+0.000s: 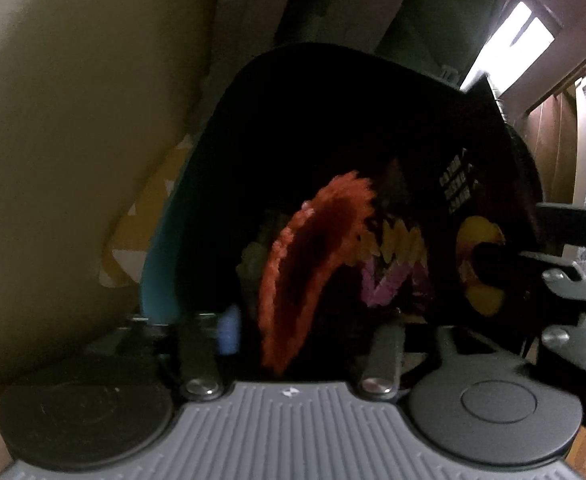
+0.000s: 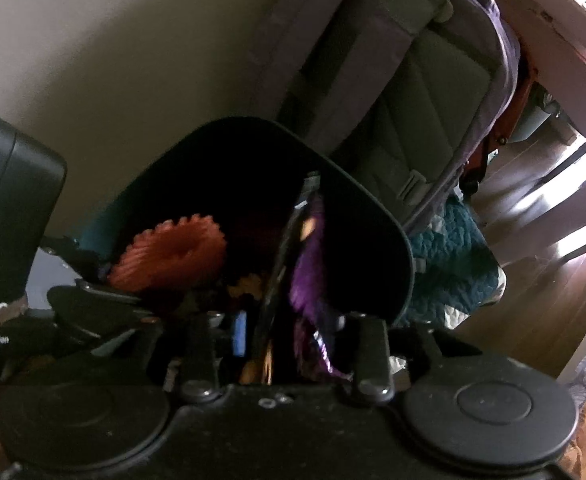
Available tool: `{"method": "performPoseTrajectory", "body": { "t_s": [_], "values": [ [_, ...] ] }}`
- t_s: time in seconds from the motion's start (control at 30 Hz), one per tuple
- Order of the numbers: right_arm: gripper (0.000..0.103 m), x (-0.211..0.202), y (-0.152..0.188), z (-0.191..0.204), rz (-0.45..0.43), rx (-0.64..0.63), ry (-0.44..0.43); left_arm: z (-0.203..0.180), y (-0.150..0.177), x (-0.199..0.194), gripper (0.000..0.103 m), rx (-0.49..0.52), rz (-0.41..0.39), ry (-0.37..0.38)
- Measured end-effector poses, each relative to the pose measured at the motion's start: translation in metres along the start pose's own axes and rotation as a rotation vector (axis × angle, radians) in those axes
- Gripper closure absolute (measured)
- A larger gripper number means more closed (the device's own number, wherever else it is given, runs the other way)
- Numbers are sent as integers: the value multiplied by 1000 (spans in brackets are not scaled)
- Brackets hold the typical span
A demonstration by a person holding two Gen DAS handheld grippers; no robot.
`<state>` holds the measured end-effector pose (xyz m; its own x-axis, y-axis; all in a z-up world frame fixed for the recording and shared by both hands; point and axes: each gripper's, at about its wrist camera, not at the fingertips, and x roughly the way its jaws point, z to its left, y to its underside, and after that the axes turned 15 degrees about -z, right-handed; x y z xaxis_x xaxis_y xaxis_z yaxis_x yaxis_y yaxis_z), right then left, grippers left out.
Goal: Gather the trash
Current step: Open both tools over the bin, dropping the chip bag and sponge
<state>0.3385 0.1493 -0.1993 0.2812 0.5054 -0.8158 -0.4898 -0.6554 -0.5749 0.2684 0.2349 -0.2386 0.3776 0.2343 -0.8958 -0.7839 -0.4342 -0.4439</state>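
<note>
A dark bin (image 1: 221, 140) with a teal outer side stands below both grippers. In it lies an orange ruffled paper piece (image 1: 313, 256) beside a dark wrapper (image 1: 397, 264) printed with yellow and purple zigzags. My left gripper (image 1: 291, 344) hangs open over the bin, the orange piece below and between its fingers, untouched by them. In the right wrist view the bin (image 2: 373, 248) holds the orange piece (image 2: 173, 256) and an upright dark and purple wrapper (image 2: 313, 276). My right gripper (image 2: 287, 344) is open, with that wrapper between its fingers and no pad pressing on it.
A beige wall (image 2: 133, 60) rises behind the bin. A grey folded padded frame (image 2: 413, 92) leans there, with a teal quilted blanket (image 2: 453, 264) at its foot. Wooden floor (image 2: 541, 288) lies to the right. A yellow and white cushion (image 1: 141, 232) sits left of the bin.
</note>
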Motion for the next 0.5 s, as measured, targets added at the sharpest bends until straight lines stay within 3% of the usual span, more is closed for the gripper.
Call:
{"method": "performPoseTrajectory", "body": {
  "t_s": [0.33, 0.5],
  "values": [
    [48, -55, 5, -8, -107, 53, -53, 8, 5, -46, 35, 6, -101, 36],
    [40, -95, 12, -18, -178, 64, -79, 0, 3, -76, 35, 35, -167, 4]
  ]
}}
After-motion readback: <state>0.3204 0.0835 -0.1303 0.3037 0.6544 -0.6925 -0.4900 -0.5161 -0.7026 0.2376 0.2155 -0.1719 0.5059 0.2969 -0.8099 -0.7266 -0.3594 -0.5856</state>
